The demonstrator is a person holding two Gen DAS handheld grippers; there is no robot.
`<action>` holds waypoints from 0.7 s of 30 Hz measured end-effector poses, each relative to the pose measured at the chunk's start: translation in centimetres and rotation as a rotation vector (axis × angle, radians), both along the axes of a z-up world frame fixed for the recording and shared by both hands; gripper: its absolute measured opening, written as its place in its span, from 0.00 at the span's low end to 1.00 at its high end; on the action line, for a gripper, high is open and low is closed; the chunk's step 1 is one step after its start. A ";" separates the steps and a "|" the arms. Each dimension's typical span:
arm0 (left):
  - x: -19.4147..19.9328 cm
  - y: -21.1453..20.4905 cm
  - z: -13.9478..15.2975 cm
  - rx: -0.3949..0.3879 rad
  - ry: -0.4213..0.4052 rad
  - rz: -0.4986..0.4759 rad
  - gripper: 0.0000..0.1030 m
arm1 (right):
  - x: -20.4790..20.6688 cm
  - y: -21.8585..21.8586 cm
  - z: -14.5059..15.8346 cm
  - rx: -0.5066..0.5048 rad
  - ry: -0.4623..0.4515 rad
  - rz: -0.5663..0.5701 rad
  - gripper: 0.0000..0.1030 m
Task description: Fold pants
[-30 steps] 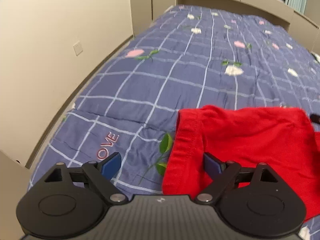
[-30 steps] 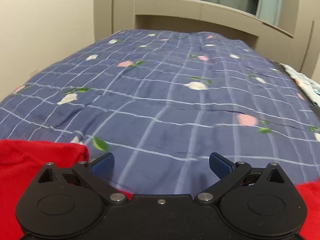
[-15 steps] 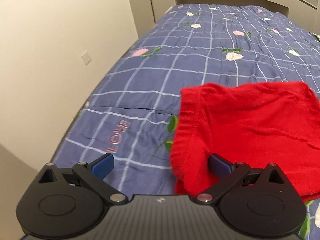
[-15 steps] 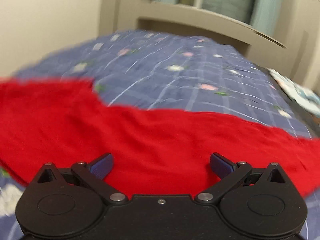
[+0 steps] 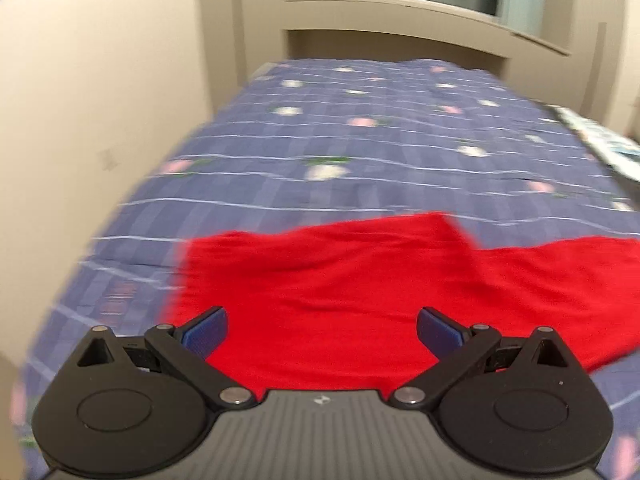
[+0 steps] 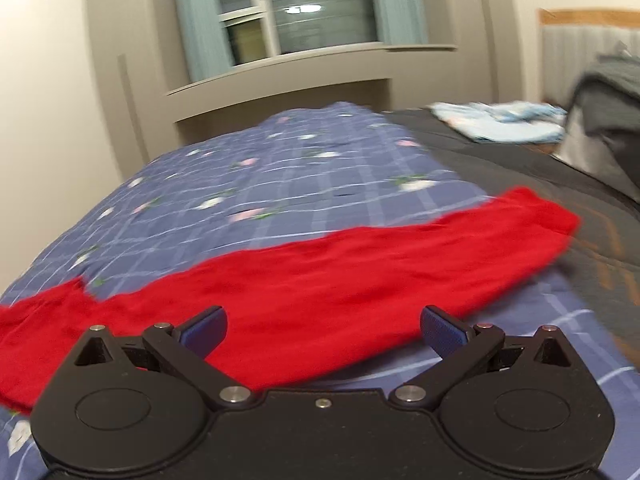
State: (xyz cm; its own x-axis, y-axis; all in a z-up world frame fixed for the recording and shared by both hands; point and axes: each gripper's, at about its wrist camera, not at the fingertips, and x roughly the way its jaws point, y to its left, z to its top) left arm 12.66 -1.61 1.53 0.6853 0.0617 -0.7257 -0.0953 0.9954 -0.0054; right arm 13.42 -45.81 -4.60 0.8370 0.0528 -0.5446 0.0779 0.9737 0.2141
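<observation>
Red pants (image 5: pixel 340 280) lie spread flat on a blue checked floral quilt (image 5: pixel 380 128). In the left wrist view my left gripper (image 5: pixel 322 330) is open and empty, hovering over the near edge of the waist end. In the right wrist view the pants (image 6: pixel 340 272) stretch from the left edge to a leg end at the right near the quilt's edge. My right gripper (image 6: pixel 323 330) is open and empty over the near edge of the leg. Both views are blurred by motion.
A beige wall (image 5: pixel 100 80) runs along the bed's left side, a headboard shelf (image 5: pixel 400 12) and window at the far end. To the right lie a dark blanket (image 6: pixel 540 172), a light blue cloth (image 6: pixel 504 120) and a grey pile (image 6: pixel 608 92).
Both grippers have swung to the right and pulled back, so the pants now fill the space in front of each. Both stayed open.
</observation>
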 end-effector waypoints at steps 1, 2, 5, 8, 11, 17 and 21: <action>0.5 -1.4 -0.1 -0.026 0.004 -0.032 0.99 | 0.2 -1.3 -0.2 0.010 0.001 -0.020 1.00; 1.0 -2.8 -0.2 -0.052 0.009 -0.063 0.99 | 0.4 -2.9 -0.4 0.021 0.001 -0.045 1.00; 2.4 -7.2 -0.8 -0.107 0.020 -0.149 0.99 | 1.2 -7.5 -1.5 0.070 0.023 -0.111 1.00; 3.6 -11.4 -1.4 -0.123 0.017 -0.234 0.99 | 2.2 -11.8 -3.1 0.147 0.053 -0.183 1.00; 4.7 -15.2 -1.9 -0.130 0.007 -0.304 0.99 | 3.6 -15.4 -4.9 0.257 0.061 -0.234 1.00; 6.4 -20.6 -3.5 -0.108 0.018 -0.387 0.99 | 5.9 -20.0 -7.0 0.475 0.016 -0.279 1.00; 7.6 -22.3 -5.0 -0.079 0.060 -0.399 0.99 | 7.0 -21.3 -8.1 0.555 -0.007 -0.290 0.99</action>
State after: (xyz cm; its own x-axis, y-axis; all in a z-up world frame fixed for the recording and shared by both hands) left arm 20.27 -23.95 -3.45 0.6002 -0.2580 -0.7571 0.2953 0.9512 -0.0900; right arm 20.41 -67.15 -12.75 0.8633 0.0961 -0.4954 0.3191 0.6566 0.6834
